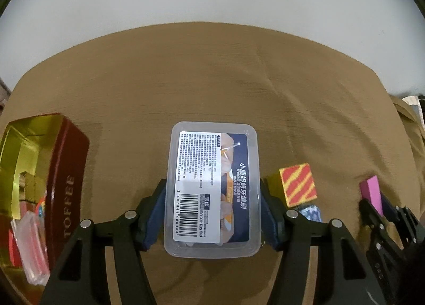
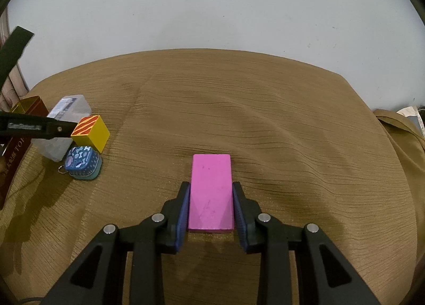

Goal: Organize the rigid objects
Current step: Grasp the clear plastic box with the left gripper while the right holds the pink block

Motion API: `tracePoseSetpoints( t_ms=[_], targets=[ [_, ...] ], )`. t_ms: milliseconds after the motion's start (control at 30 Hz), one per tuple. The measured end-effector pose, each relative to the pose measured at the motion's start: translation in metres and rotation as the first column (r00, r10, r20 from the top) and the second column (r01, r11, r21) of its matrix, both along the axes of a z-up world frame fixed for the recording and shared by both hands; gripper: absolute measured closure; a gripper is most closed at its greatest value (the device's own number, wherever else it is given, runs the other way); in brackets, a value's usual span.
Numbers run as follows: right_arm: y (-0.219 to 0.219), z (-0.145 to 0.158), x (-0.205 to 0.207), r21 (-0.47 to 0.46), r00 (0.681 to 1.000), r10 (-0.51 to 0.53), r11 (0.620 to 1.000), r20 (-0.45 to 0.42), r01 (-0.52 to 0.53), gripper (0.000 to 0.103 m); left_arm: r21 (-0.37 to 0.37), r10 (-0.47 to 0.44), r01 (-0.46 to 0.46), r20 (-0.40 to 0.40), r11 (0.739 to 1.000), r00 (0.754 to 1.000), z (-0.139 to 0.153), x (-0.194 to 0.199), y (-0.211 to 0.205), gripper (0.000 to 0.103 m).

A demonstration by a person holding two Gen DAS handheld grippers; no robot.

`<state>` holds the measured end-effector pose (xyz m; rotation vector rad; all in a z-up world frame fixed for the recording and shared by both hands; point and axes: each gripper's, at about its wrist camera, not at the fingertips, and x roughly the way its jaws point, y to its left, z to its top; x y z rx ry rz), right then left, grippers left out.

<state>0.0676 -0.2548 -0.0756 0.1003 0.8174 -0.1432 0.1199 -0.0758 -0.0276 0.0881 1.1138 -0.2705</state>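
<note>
My left gripper (image 1: 212, 198) is shut on a clear plastic box (image 1: 212, 188) with a printed label and barcode, its pads pressed on both long sides. My right gripper (image 2: 211, 198) is shut on a pink block (image 2: 211, 190) that lies flat on the brown cloth. The pink block (image 1: 372, 193) and right gripper also show at the right edge of the left wrist view. A yellow cube with red stripes (image 1: 298, 184) sits just right of the clear box, with a small blue patterned tin (image 2: 82, 162) beside it. The clear box (image 2: 66, 124) shows at left in the right wrist view.
A red "TOFFEE" tin (image 1: 66, 180) with a gold inside stands open at the left and holds several small items. The table is covered in a wrinkled brown cloth (image 2: 265, 124). A white wall is behind. The table edge drops off at the right.
</note>
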Motion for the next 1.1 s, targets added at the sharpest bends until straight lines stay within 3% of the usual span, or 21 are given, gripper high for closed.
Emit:
tracePoseSetpoints(
  t_ms=[467, 1100],
  targets=[
    [0.001, 0.001, 0.000, -0.002, 1.000, -0.001, 1.000, 0.000, 0.001, 0.071, 0.004, -0.019, 0.018, 0.043, 1.000, 0.999, 0.038, -0.031, 0.008, 0.045],
    [0.001, -0.002, 0.001, -0.001, 1.000, -0.001, 1.000, 0.002, 0.001, 0.071, 0.007, 0.104, -0.105, 0.094, 0.994, 0.990, 0.075, -0.030, 0.102, 0.045]
  ],
)
